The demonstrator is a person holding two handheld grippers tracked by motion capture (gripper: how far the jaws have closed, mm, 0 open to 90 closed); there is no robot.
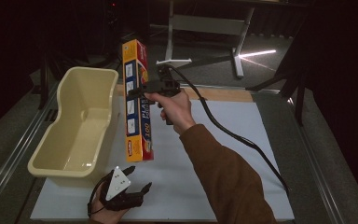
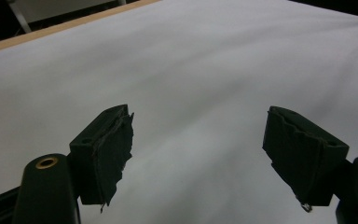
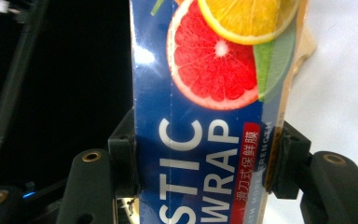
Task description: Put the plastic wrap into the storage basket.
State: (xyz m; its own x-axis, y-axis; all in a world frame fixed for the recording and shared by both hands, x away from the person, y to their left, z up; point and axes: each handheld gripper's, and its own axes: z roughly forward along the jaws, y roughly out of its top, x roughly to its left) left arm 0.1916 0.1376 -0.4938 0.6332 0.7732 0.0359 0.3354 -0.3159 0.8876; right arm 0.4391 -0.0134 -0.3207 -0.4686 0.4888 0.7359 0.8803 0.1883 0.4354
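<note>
Right gripper [image 1: 142, 89] is clamped across the plastic wrap box [image 1: 137, 100], both pads pressed on its sides. The box hangs long-side up, lifted off the white table [image 1: 242, 154], just beside the cream tub [image 1: 77, 123]; whether it touches the tub's rim appears doubtful from above. Left gripper [image 1: 137, 179] rests low at the near table edge, jaws apart and holding nothing.

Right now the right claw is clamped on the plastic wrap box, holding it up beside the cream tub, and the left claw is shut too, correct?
Not quite. The left claw is open, jaws wide apart over the white table, as the left gripper view shows. The right claw does clamp the plastic wrap box beside the cream tub.
</note>
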